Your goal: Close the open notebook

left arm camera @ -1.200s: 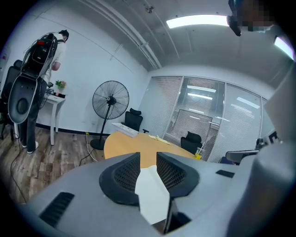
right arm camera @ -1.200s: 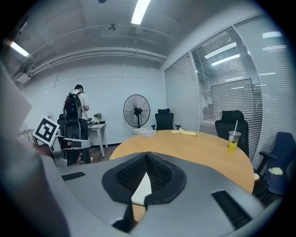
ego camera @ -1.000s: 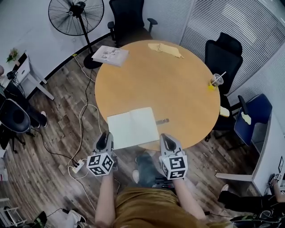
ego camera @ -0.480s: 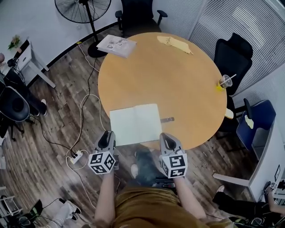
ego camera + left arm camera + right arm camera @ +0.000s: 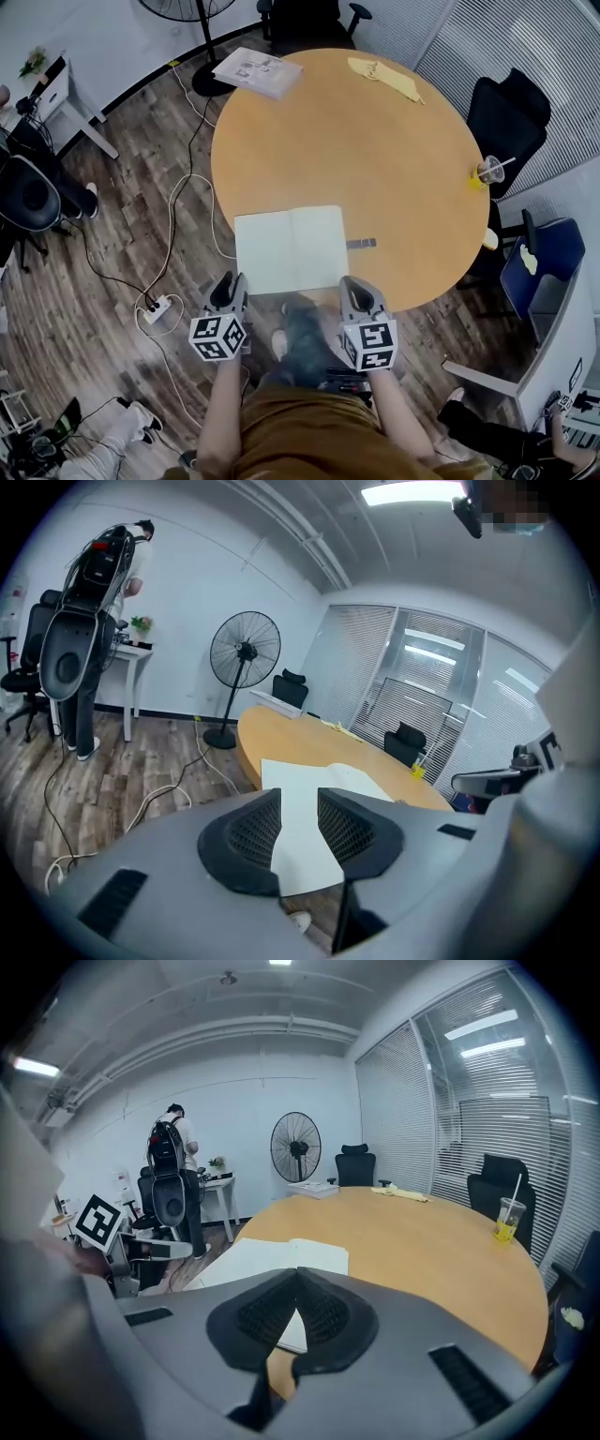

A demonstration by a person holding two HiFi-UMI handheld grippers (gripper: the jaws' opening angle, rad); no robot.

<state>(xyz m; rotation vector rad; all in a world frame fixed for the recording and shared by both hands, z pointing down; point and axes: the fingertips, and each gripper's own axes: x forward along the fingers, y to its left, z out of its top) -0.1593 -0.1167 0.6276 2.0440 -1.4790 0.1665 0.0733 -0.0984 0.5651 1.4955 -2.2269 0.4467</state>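
Observation:
The open notebook (image 5: 291,248) lies flat with blank white pages near the front edge of the round wooden table (image 5: 375,141). My left gripper (image 5: 228,287) hovers just short of the notebook's near left corner. Its jaws are open with nothing between them, and the notebook (image 5: 314,778) shows through the gap of the left gripper (image 5: 299,803). My right gripper (image 5: 357,293) hangs off the near right corner. In the right gripper view its tips (image 5: 297,1275) meet, shut and empty, with the notebook (image 5: 267,1258) ahead.
A small dark object (image 5: 361,244) lies right of the notebook. At the far side are a paper stack (image 5: 258,71) and a yellow cloth (image 5: 384,77); a drink cup (image 5: 488,172) stands at the right rim. Black chairs (image 5: 506,112) ring the table. A power strip (image 5: 155,307) lies on the floor.
Both grippers have sunk a little in front of the table's near edge. The notebook still lies open in the same spot.

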